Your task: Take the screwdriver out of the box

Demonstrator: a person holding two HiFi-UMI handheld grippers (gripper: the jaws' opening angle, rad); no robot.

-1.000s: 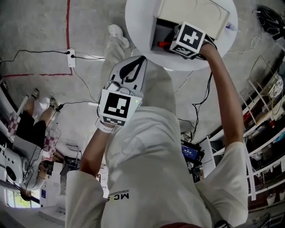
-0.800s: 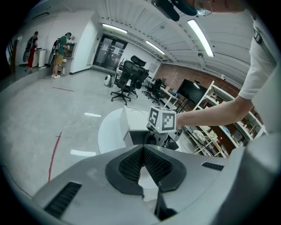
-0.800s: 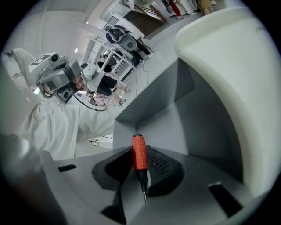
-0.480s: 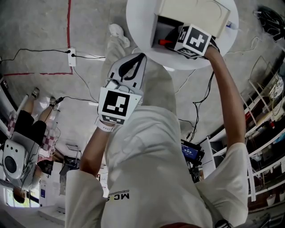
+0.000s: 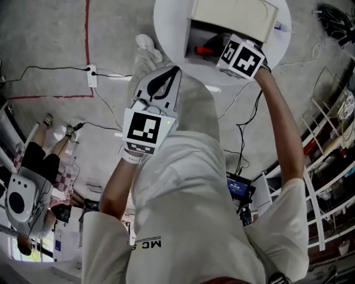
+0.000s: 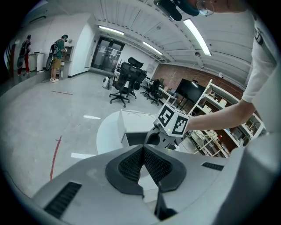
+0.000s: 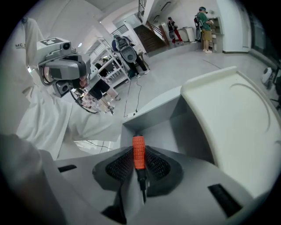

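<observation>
An open grey box (image 5: 191, 34) with a cream lid (image 5: 233, 14) stands on a round white table (image 5: 169, 28). My right gripper (image 5: 215, 49) reaches into the box's opening and is shut on the screwdriver (image 5: 203, 50). In the right gripper view the orange ribbed handle of the screwdriver (image 7: 138, 151) is pinched between the pads, with its dark shaft pointing back toward the camera. My left gripper (image 5: 175, 73) hangs below the table's near edge, shut and holding nothing. In the left gripper view its pads (image 6: 131, 165) meet, and the box (image 6: 131, 132) lies ahead of them.
The box's grey inner wall (image 7: 167, 127) and raised lid (image 7: 232, 114) lie close around the right jaws. Cables and a power strip (image 5: 92, 75) lie on the concrete floor, along with red tape lines (image 5: 87, 33). Shelving (image 5: 327, 144) stands at the right. People stand far off.
The right gripper has turned slightly at the box's opening, still holding the screwdriver. The left gripper has stayed in place.
</observation>
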